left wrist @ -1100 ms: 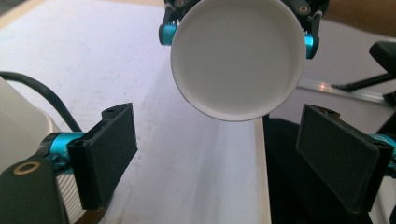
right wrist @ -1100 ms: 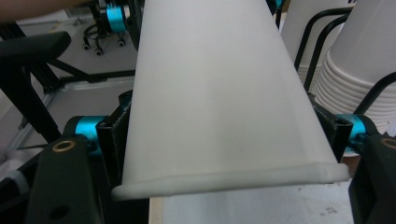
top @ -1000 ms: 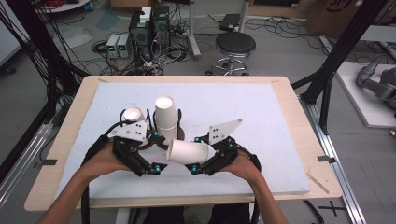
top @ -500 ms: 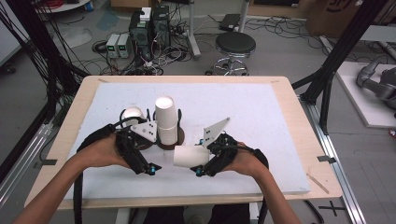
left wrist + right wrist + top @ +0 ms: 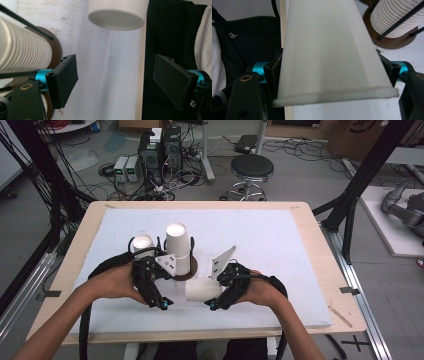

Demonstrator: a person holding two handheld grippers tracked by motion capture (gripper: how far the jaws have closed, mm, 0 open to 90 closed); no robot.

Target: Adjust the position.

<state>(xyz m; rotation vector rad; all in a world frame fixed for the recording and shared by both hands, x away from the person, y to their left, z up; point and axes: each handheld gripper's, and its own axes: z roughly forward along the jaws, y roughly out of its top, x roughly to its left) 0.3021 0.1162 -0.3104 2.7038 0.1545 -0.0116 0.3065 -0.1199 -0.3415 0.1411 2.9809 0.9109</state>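
Note:
A single white paper cup (image 5: 201, 290) lies on its side above the table's front middle, and my right gripper (image 5: 216, 299) is shut on it. In the right gripper view the cup (image 5: 329, 50) spans the space between both jaws, rim nearest the camera. My left gripper (image 5: 161, 303) stands open just left of the cup, apart from it. In the left gripper view its black pads (image 5: 65, 79) are wide apart with nothing between them, and the cup's closed base (image 5: 116, 15) faces me ahead. A stack of white cups (image 5: 177, 247) stands upright on a brown round base (image 5: 192, 267).
Another white cup (image 5: 142, 242) stands left of the stack behind my left hand. Thin black rods (image 5: 398, 21) rise around the stack on its base (image 5: 392, 41). The white table mat (image 5: 280, 250) lies bare at the right. The table's front edge (image 5: 140, 75) lies beside the left gripper.
My left gripper has drawn back to the left, away from the cup. The right gripper has brought the cup slightly nearer the front edge, lying more level.

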